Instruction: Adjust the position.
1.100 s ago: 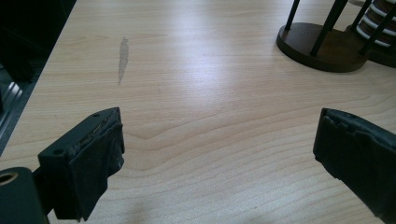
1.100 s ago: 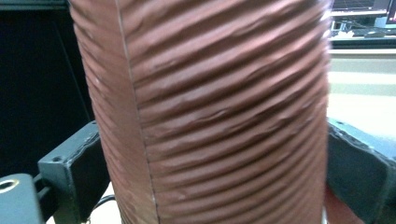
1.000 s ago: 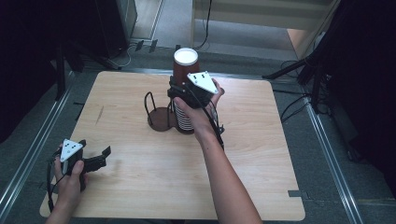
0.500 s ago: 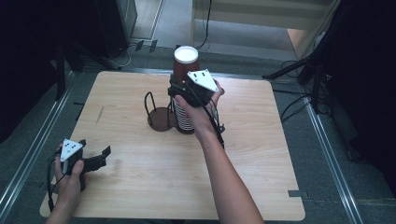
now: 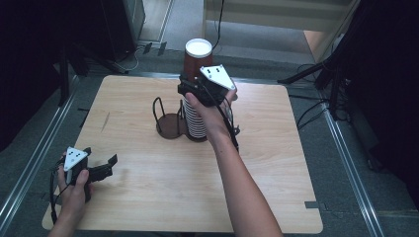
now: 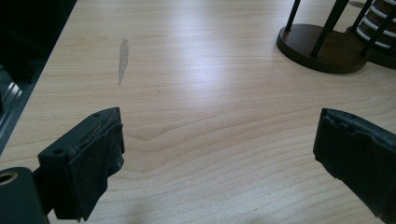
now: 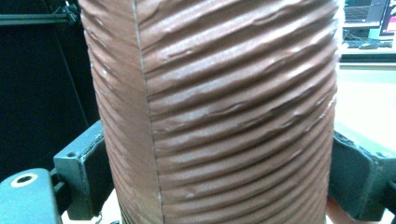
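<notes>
A light wooden table [image 5: 148,197] is seen from above, with dark floor around it. Just above the centre of the frame, a stack of brown ribbed paper cups [image 5: 196,118] stands in a dark wire cup holder [image 5: 170,123]. The top cup [image 5: 198,57] is raised above the rest of the stack, its white inside turned upward. It is gripped around its lower part by the right gripper [image 5: 190,91], held in a hand that enters from the bottom of the frame. In the right gripper view, the ribbed brown wall of the cup [image 7: 224,112] is seen close up, with a black jaw pressed against it at the lower left and another at the lower right.

At the lower left of the high view, the left gripper [image 5: 106,165] is rested low over the table, its jaws spread wide with nothing between them. In the left gripper view, bare wood is seen between the two pads, and the base of the holder [image 6: 322,49] sits at the upper right.

The step in hand is judged to be the separating of one cup from the stack. A straight upward lift is probably called for next, so that the cups beneath are not dragged along.
</notes>
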